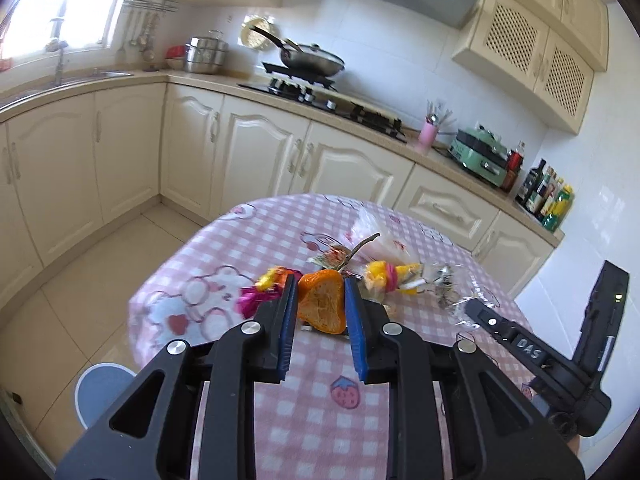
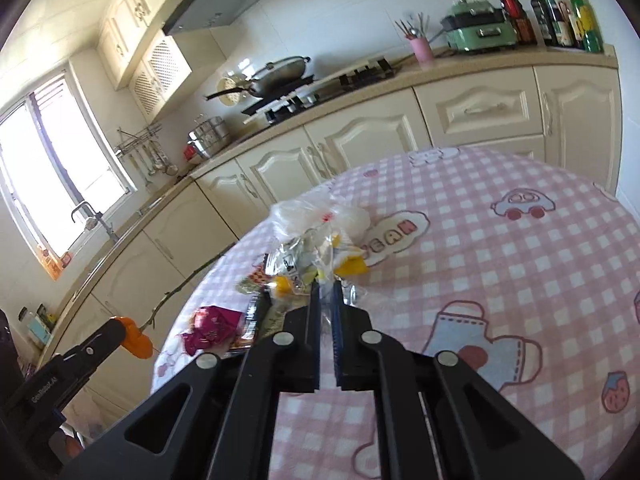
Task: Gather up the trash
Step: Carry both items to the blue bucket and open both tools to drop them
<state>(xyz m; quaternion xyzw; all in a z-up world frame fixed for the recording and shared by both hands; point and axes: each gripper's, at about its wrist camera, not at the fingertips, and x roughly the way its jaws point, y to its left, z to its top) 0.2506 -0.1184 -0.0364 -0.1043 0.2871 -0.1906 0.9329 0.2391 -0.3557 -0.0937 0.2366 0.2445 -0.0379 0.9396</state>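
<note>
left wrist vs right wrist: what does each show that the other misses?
Left wrist only: the orange peel face-on, clamped between the left gripper fingers; a blue stool on the floor.
Right wrist only: the right gripper fingers shut on clear plastic wrap at the trash pile; the car print on the cloth.
Both: pink checked tablecloth, magenta wrapper, wok, pink cup, green appliance.
</note>
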